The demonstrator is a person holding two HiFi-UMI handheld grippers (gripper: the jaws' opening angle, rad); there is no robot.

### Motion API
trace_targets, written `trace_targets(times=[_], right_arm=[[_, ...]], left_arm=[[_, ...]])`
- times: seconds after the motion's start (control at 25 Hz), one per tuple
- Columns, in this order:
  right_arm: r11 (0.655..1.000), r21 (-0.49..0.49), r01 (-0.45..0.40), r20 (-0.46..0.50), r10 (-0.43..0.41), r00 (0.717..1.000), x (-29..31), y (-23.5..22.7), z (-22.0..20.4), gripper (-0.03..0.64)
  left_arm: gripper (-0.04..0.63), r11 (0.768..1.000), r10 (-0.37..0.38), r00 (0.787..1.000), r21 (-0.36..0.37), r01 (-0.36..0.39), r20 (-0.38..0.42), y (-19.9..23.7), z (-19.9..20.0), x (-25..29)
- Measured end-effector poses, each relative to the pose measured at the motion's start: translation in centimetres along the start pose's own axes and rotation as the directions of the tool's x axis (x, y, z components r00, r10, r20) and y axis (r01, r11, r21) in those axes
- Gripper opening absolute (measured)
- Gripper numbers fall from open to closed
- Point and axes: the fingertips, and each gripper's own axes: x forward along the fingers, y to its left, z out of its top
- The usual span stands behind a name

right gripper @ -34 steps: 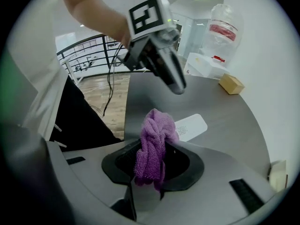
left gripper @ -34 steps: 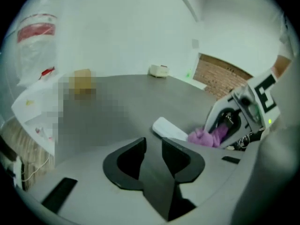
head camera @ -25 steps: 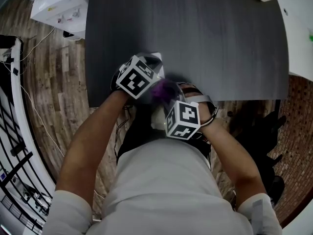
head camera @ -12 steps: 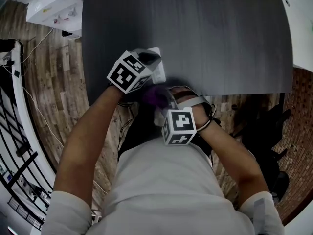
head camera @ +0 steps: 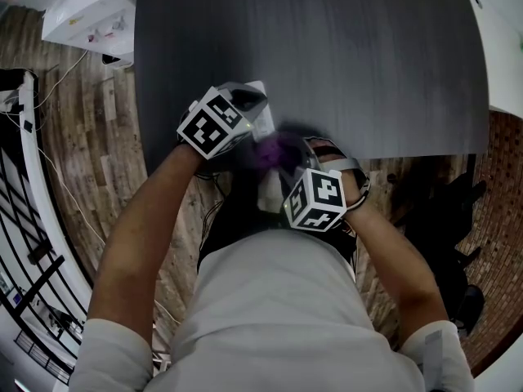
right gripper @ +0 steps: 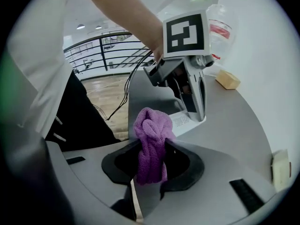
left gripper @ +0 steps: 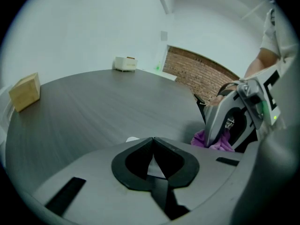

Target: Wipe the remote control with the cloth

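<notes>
A thin white remote control (head camera: 261,114) (right gripper: 180,121) lies near the front edge of the dark table (head camera: 368,64). My left gripper (head camera: 249,109) (left gripper: 152,143) is shut, its tips on one end of the remote, a sliver of which (left gripper: 132,138) shows past the jaws. My right gripper (head camera: 288,160) (right gripper: 154,153) is shut on a bunched purple cloth (head camera: 278,148) (right gripper: 151,142) (left gripper: 213,142). The cloth sits right beside the remote, just right of the left gripper; whether it touches the remote is hidden.
A wooden block (left gripper: 26,92) (right gripper: 227,80) and a small white box (left gripper: 125,63) stand far across the table. Another pale block (right gripper: 280,170) sits at the right. A white case (head camera: 90,11) lies on the wooden floor left of the table, near a railing (head camera: 24,178).
The right gripper with the cloth drew back toward the person's body, then went out and rightward again beside the remote. The left gripper has stayed put.
</notes>
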Motion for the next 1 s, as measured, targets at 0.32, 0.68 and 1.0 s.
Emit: trace_targets(times=[0.32, 0.68, 1.0], right_arm=[[0.983, 0.138, 0.125, -0.057, -0.118, 0.991, -0.7, -2.4, -2.5, 0.121], [0.882, 0.350, 0.315, -0.133, -0.286, 0.949, -2.9, -6.2, -5.4, 0.121], [0.669, 0.736, 0.101, 0.035, -0.187, 0.982, 0.2, -8.1, -1.9, 0.121]], left_arm=[[0.014, 1.000, 0.002, 1.000, -0.001, -0.002, 0.006, 0.0, 0.2, -0.1], [0.014, 0.996, 0.085, 0.996, -0.041, -0.084, 0.018, 0.5, 0.3, -1.7], [0.015, 0.901, 0.140, 0.985, -0.426, -0.083, 0.105, -1.4, -3.8, -3.7]])
